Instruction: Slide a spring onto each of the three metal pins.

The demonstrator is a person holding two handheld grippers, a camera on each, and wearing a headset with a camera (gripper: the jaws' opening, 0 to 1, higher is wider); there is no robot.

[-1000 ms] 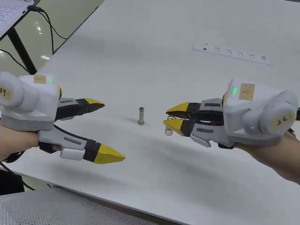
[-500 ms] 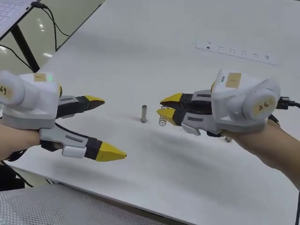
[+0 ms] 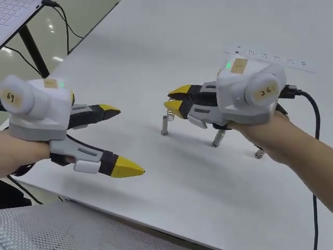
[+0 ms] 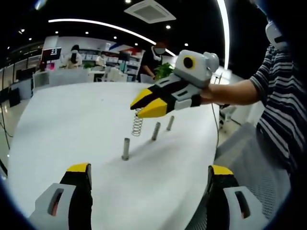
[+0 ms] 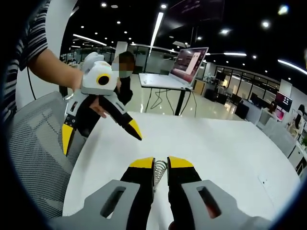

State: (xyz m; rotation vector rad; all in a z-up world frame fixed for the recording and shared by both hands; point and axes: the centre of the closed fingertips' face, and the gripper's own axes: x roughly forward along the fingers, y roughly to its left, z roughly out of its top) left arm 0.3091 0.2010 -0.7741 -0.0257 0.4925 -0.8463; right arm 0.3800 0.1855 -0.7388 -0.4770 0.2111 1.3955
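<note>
The white workbench point(image 3: 156, 47) carries everything. My left gripper point(image 3: 120, 139) hangs wide open and empty at 8 o'clock of the bare pin point(image 3: 164, 126). My right gripper point(image 3: 176, 100) is clamped on the spring point(image 3: 169, 114). Two sprung pins point(image 3: 218, 138) stand toward 4 o'clock. A second ago the spring dangled at the bare pin's 3 o'clock; now it hangs at 12, just over the tip, so I judge only lowering remains.

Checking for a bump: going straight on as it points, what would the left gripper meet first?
Likely the bare pin, nearest ahead of the left gripper; the right gripper holding the spring sits beyond and higher. Depth unclear.
</note>
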